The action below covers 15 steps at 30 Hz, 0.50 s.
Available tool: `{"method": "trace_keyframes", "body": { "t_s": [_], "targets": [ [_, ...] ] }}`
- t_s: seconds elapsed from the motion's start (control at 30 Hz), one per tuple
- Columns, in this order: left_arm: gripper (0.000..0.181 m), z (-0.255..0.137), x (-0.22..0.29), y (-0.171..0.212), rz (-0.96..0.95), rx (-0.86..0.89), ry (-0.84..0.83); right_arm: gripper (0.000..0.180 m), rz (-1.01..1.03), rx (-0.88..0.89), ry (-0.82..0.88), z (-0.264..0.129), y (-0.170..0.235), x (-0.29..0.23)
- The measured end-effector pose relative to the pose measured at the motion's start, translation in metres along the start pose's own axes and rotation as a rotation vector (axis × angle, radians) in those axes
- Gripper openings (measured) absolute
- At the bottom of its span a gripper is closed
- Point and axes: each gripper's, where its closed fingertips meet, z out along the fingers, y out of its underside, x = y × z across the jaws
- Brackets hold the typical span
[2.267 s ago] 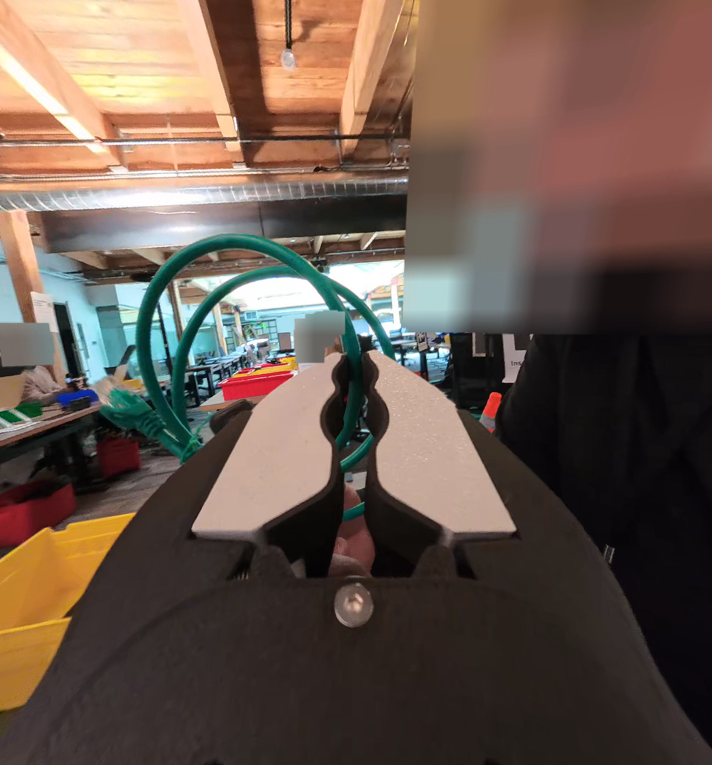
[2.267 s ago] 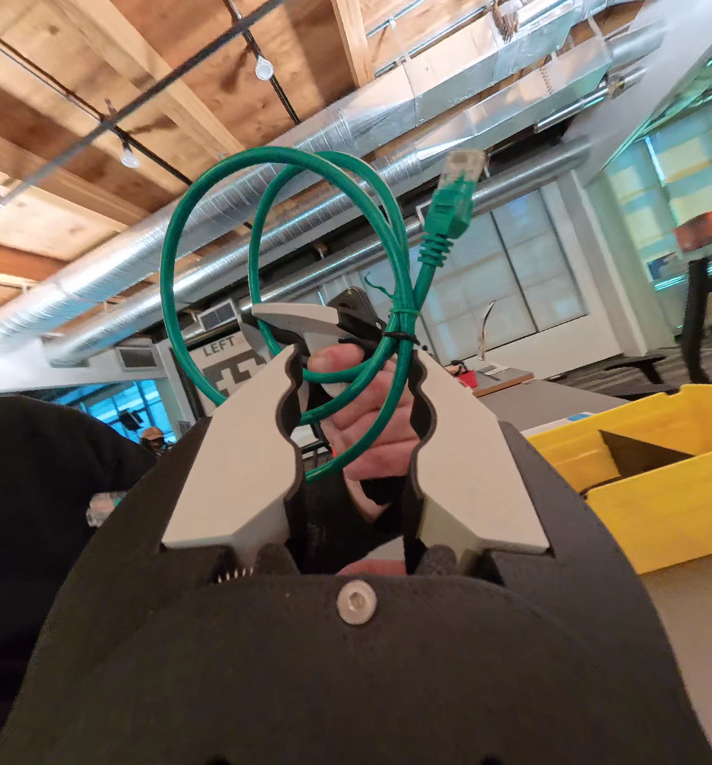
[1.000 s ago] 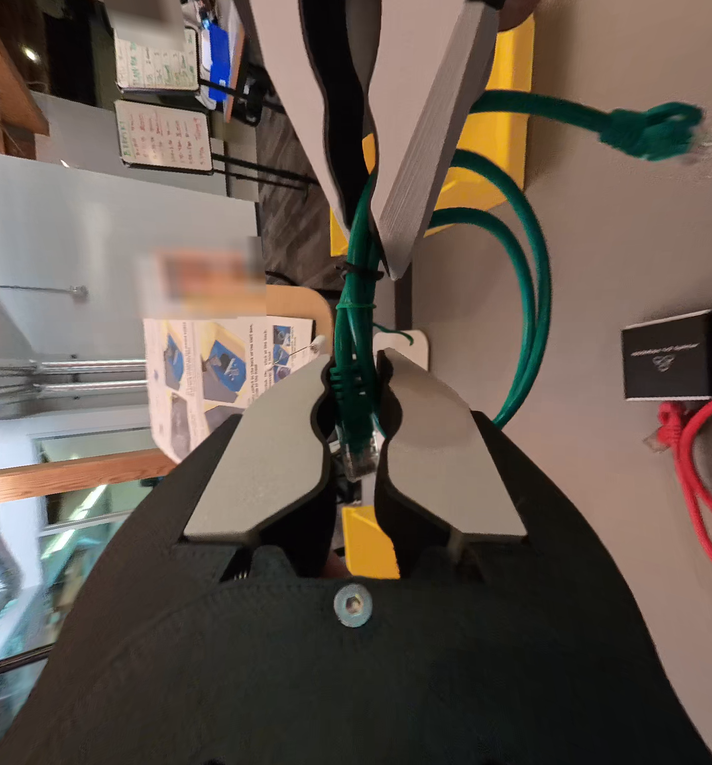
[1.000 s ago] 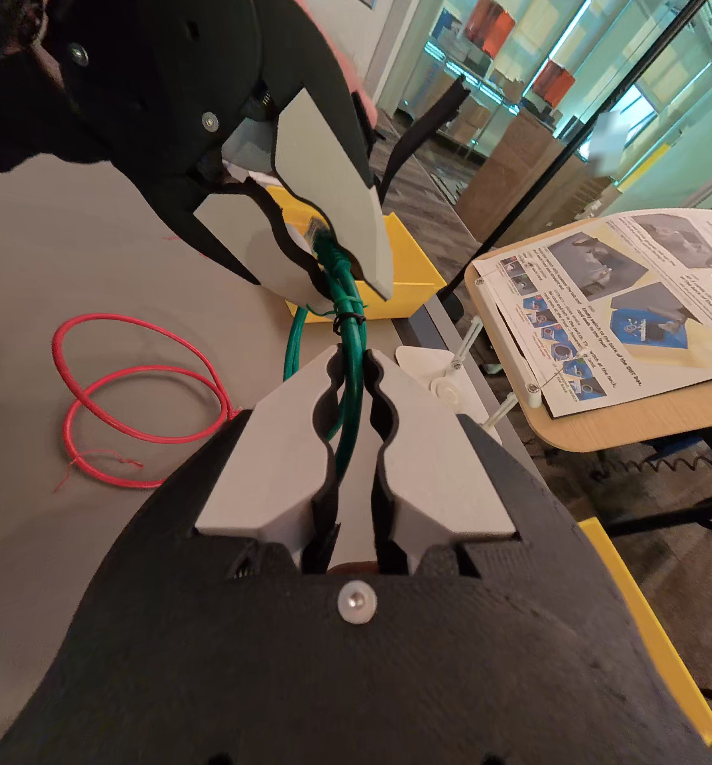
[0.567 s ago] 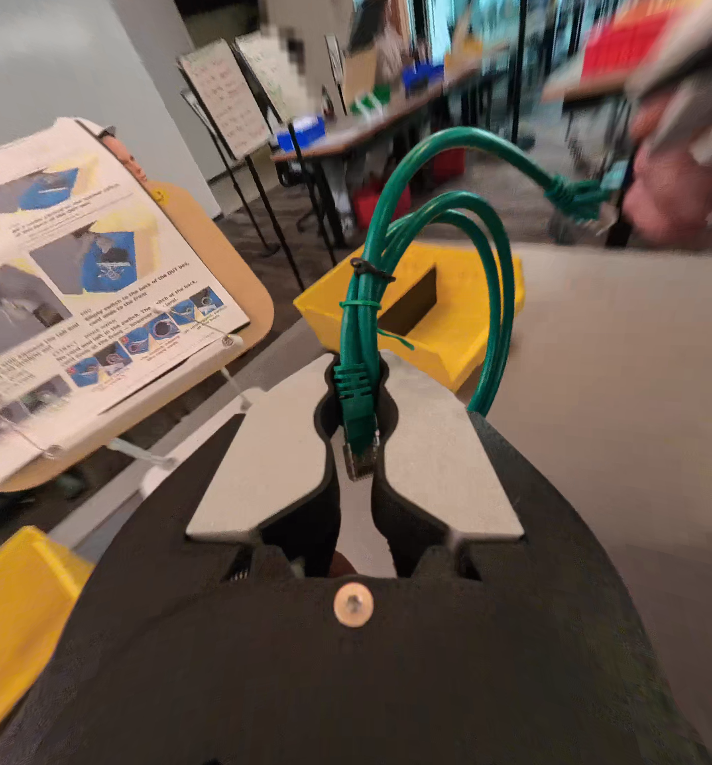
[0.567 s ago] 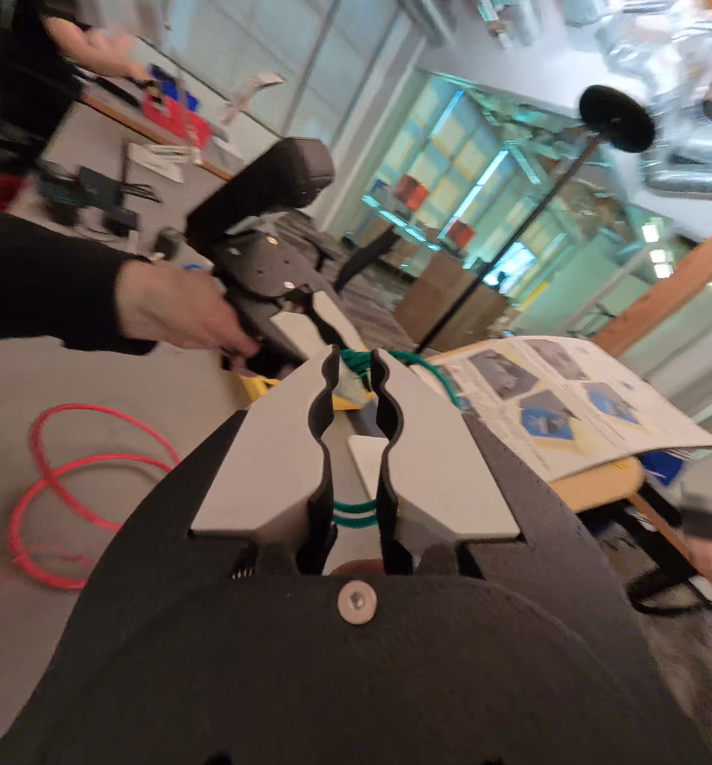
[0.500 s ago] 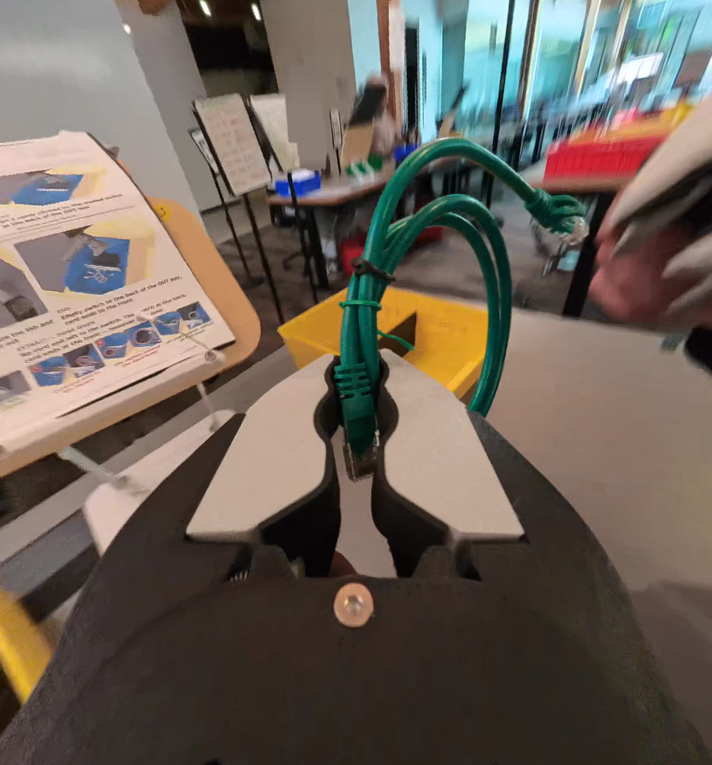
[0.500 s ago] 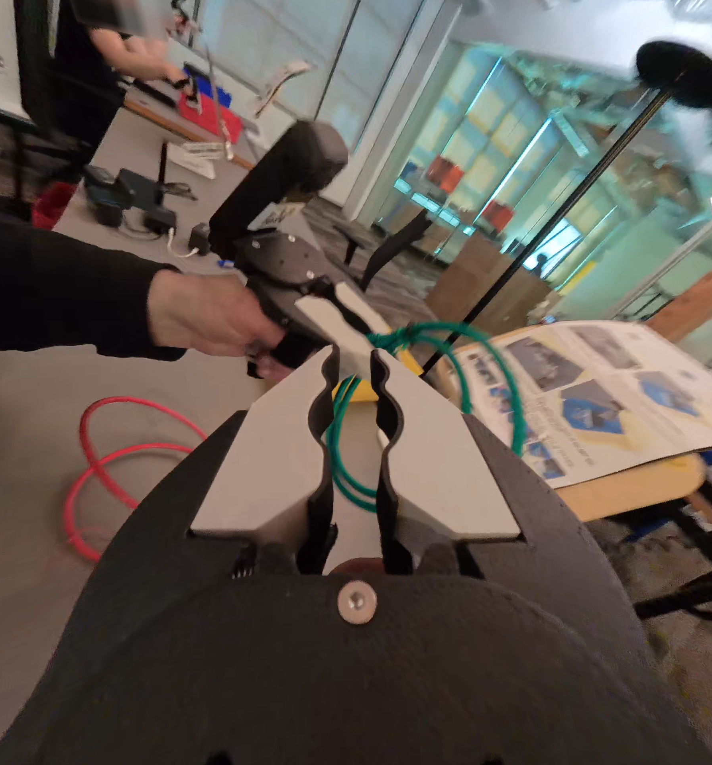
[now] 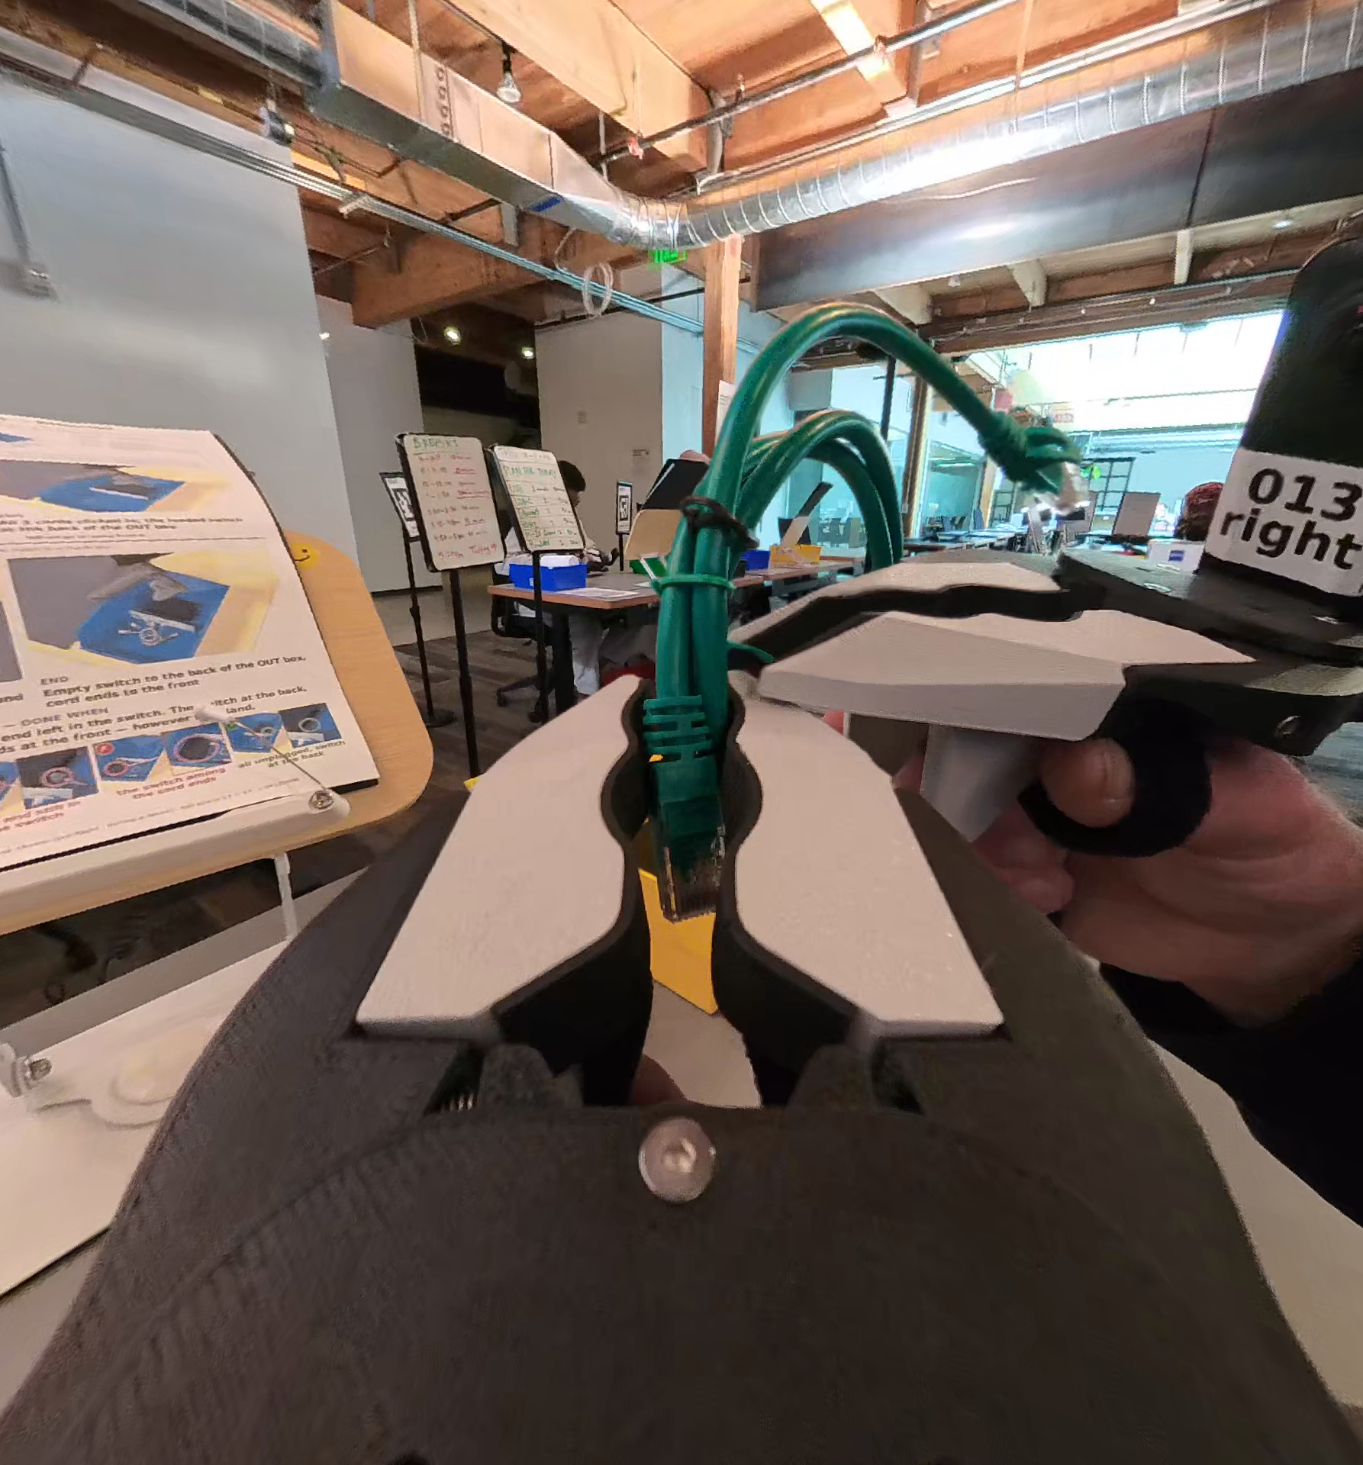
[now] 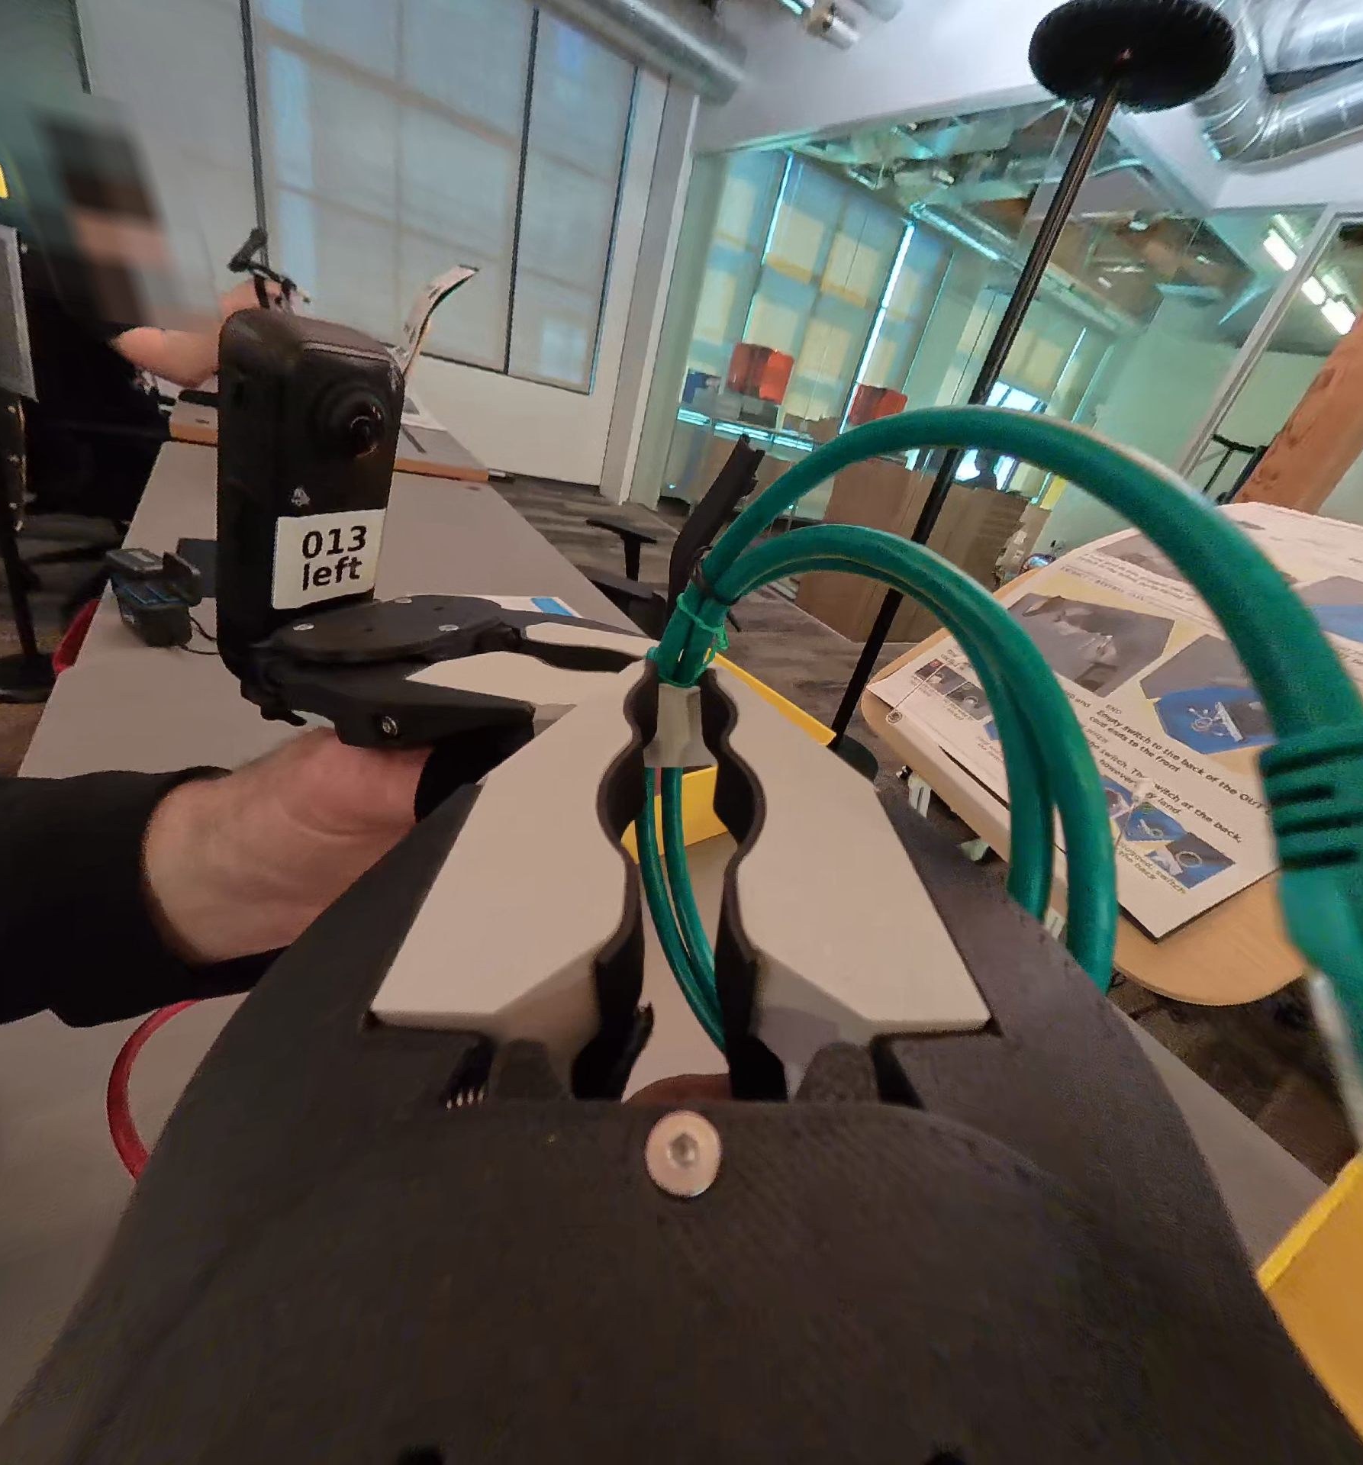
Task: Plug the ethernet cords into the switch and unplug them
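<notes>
Wooden beams and silver ducts run over an open workshop with grey tables. From the left wrist view, the left gripper [image 9: 682,705] pinches the green cord [image 9: 690,626] just behind its plug [image 9: 686,816]; the plug points back toward the camera between the two grey fingers [image 9: 520,872]. Above them, at 12 o'clock, the cord rises as a tied bundle and loops over; its other plug [image 9: 1047,468] hangs free at 2 o'clock. At 3 o'clock the right gripper [image 9: 750,662] reaches in sideways, held by a hand [image 9: 1186,856], its tips right beside the bundle. From the right wrist view its jaws stand slightly apart, with cord strands passing loosely between them; whether they touch is unclear. An instruction sheet [image 9: 115,626] on a stand sits at 9 o'clock. A yellow bin [image 9: 678,943] shows just behind the fingers. A red cord [image 10: 127,1086] lies on the table [image 10: 187,698] at 8 o'clock in the right wrist view. No switch is in sight.
</notes>
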Motion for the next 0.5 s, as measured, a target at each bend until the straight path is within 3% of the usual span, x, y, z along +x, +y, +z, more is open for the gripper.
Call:
{"method": "trace_keyframes", "body": {
  "t_s": [0.13, 0.2, 0.5],
  "targets": [
    [0.013, 0.0, 0.007, -0.004, 0.056, 0.032, 0.021, 0.024, 0.035, 0.011, 0.026, 0.001, -0.002, 0.004],
    [0.013, 0.0, 0.007, -0.003, 0.06, 0.022, 0.028, 0.013, 0.029, 0.009, 0.0, 0.001, -0.002, 0.0],
    [0.013, -0.005, 0.022, -0.012, 0.047, 0.067, 0.145, 0.007, 0.065, 0.061, -0.129, -0.011, -0.012, -0.01]
  ]
}}
